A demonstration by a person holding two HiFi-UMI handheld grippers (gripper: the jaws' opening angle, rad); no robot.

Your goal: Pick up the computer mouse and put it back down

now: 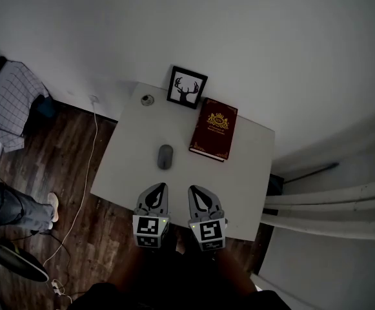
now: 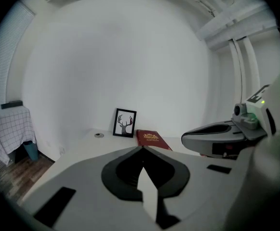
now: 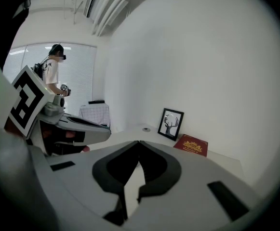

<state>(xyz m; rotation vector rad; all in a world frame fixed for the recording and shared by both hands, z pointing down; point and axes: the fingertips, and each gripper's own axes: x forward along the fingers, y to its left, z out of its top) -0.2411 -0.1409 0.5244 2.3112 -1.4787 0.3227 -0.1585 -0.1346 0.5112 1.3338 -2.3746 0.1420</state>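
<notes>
- Your left gripper [image 1: 159, 187] [image 2: 142, 148] hangs over the near edge of the white square table [image 1: 252, 173]. Its grey jaws are pressed together at the tips with nothing between them.
- Your right gripper [image 1: 195, 190] [image 3: 139, 142] sits just beside it on the right, also at the near edge. Its jaws meet at the tips as well, and they are empty.
- Both tongs point towards the far wall, and each carries its marker cube at the near end.
- The grey oval computer mouse [image 1: 165, 156] lies flat on the table just beyond the tip of your left gripper. It is apart from both grippers and nothing touches it.
- To the right of the mouse and a little farther off lies a dark red hardcover book with a gold emblem [image 1: 213, 137] [image 2: 151, 139] [image 3: 193, 145]. It lies flat and is set at a slight angle to the table's edges.
- At the far edge a black-framed picture of a deer's antlered head [image 1: 187, 87] [image 2: 125, 123] [image 3: 171, 124] stands upright near the wall, just beyond the book's far left corner.
- A small round grey object [image 1: 148, 99] [image 2: 99, 135] [image 3: 145, 129] rests on the table just left of the frame; you cannot tell what it is.
- On the dark wooden floor [image 1: 51, 154] left of the table, a thin white cable [image 1: 90, 147] runs from the wall towards you.
- Farther left a checked cloth [image 1: 10, 102] is draped over a stand.
- A person [image 3: 53, 76] stands by the window blinds in the right gripper view.
</notes>
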